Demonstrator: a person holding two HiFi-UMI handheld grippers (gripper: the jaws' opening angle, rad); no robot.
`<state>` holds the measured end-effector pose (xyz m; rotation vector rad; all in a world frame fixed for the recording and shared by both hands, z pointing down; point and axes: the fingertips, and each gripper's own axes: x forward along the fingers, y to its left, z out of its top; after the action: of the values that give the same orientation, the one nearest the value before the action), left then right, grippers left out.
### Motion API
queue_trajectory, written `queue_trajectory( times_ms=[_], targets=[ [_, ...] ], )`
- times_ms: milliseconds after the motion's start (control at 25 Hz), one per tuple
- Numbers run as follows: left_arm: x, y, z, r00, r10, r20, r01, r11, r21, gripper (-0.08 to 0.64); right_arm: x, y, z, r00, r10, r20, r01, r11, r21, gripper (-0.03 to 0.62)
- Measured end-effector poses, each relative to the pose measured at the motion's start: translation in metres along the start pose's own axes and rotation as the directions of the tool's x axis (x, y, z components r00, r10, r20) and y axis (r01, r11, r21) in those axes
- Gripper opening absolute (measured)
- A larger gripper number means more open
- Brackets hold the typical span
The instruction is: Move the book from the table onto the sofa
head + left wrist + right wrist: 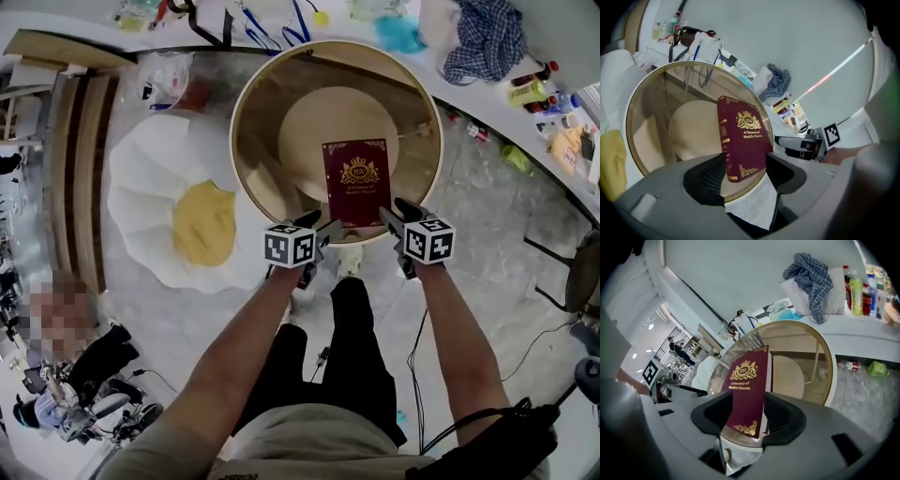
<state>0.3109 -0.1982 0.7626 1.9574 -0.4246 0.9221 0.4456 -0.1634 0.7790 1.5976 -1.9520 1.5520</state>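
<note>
Now | left tool (745,161), right tool (748,401) — each clamped on book (356,183) | gilt spine shows only in left gripper view

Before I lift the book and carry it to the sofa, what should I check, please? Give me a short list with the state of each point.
1. Left claw grips the book: a near corner sits between its jaws and both pads seem to touch it. Ok.
2. Right claw grips the book: the other near corner, same contact. Ok.
3. Claws level with each other, head view. Ok.
4. Book off the glass table. Cannot tell.
5. Egg-shaped sofa lies beside the table, on the left. Ok.
</note>
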Motion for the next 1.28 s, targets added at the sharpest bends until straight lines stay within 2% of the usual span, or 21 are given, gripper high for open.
queue_trajectory(
  times_ms=[240, 400, 680, 960, 1280],
  targets=[
    [0.038, 0.036, -0.003, 1.0, -0.018, 0.007, 0.018, 0.999, -0.048, 0.256, 0.036, -0.02, -0.005, 0.998, 0.054, 0.027, -0.056, 0.995, 0.081, 0.209],
    [0.057, 0.037, -0.008, 0.994, -0.102, 0.035, 0.106, 0.988, -0.114, 0.256, 0.043, -0.022, -0.012, 0.995, 0.074, 0.06, -0.082, 0.988, 0.131, 0.202],
    [0.045, 0.03, -0.001, 0.99, -0.122, 0.069, 0.129, 0.986, -0.107, 0.245, 0.032, -0.01, -0.008, 0.993, 0.033, 0.113, -0.053, 0.983, 0.177, 0.162],
    [-0.023, 0.043, -0.001, 0.984, -0.12, 0.129, 0.129, 0.989, -0.065, 0.244, 0.03, 0.06, -0.007, 0.99, 0.046, 0.134, -0.066, 0.987, 0.146, 0.16],
    [-0.138, 0.097, -0.045, 0.97, -0.046, 0.238, 0.077, 0.99, -0.121, 0.244, 0.062, 0.183, -0.035, 0.985, 0.138, 0.101, -0.144, 0.988, 0.062, 0.156]
  ],
)
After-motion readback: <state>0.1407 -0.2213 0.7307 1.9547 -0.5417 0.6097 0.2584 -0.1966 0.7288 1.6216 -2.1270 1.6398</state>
